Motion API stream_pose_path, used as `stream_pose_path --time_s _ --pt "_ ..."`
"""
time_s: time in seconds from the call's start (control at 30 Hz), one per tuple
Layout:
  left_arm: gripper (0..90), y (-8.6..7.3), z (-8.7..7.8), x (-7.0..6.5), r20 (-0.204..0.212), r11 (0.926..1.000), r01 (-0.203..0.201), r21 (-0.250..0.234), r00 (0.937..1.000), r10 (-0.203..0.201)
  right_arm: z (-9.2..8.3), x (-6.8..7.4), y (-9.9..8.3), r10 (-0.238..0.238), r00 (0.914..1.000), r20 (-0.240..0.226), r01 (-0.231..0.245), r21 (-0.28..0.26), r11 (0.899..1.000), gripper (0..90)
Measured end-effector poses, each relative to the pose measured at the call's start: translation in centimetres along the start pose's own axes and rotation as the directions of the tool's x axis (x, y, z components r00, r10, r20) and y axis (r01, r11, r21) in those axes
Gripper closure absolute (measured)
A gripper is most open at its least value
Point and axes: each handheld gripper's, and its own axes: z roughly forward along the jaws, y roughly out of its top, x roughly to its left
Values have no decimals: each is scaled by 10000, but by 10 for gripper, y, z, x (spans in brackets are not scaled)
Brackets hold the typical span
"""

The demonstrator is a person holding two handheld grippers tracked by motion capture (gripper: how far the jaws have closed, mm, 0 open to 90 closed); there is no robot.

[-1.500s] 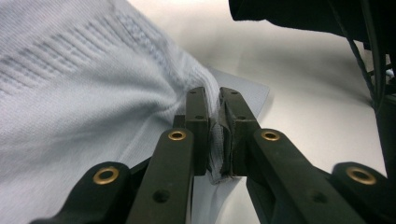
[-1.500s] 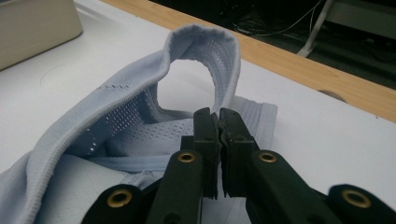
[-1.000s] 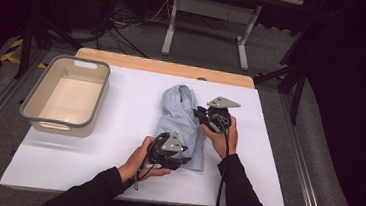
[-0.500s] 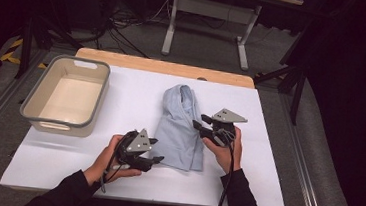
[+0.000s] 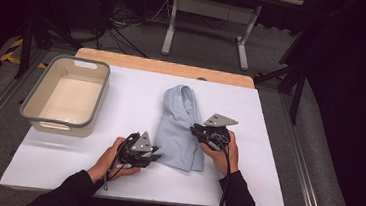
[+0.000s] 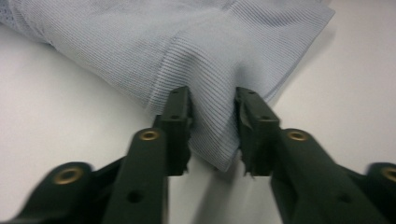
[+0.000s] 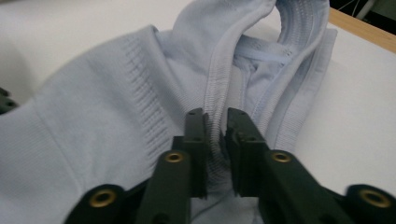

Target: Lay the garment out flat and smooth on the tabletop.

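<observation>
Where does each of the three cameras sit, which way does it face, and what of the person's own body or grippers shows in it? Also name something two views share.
High view: above the person's side, looking forward and down on the table; forearms, hands, left gripper and right gripper show.
Left gripper view: rides the left gripper, facing the garment corner pinched between its jaws, which have just been closing.
Right gripper view: rides the right gripper, facing a ribbed seam clamped between its jaws, which have just been closing.
Shared: the garment, in all three.
</observation>
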Motion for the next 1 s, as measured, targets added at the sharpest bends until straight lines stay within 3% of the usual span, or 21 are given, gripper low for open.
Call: stream_pose_path --time_s 0.2,0.37,0.47,0.57,0.67,0.8,1.0 --pt "820 3 -5 -3 -330 9991 -429 66 9985 430 2 -3 -3 91 9999 72 -92 45 9999 881" --pt "822 13 -27 1 -867 9979 -510 -409 9951 473 -11 -3 4 337 9987 376 -302 -903 9955 887" --pt "818 15 -31 2 -805 9976 -527 -445 9955 490 -16 -3 10 402 9982 450 -346 -1187 9923 887" --pt "816 15 -27 -2 -566 9975 -665 -259 9963 649 -18 -2 12 431 9977 522 -368 -1163 9925 887" --pt "801 14 -19 -13 -478 9963 -855 -38 9952 852 -21 -2 11 513 9967 626 -463 -780 9959 887" --pt "784 15 -12 -20 -519 9941 -1080 140 9927 1086 -22 -4 8 690 9947 766 -648 -563 9963 886" --pt "774 13 -4 -27 -387 9936 -1076 329 9933 1089 -23 -3 0 614 9931 1003 -587 -296 9978 886"
